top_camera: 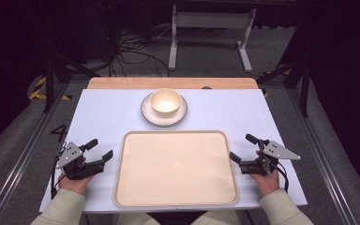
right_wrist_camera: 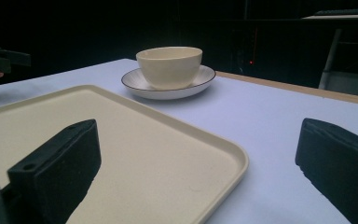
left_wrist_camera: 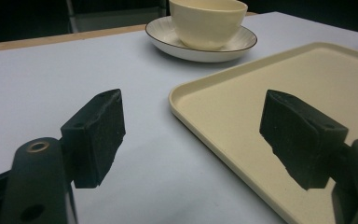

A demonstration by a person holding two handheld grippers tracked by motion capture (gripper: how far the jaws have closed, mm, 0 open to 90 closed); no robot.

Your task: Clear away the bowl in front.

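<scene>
With both grippers, left and right, resting wide-fingered and empty beside the tray, reach past the tray for the bowl on its saucer, gripping the saucer rim level.

We see a cream bowl that looks like glazed ceramic with a soft sheen, and under it a glossy ribbed saucer with a dark rim. The beige tray looks like matt, finely speckled plastic. The table has a smooth, matt pale top with a wooden strip along its far edge.
</scene>
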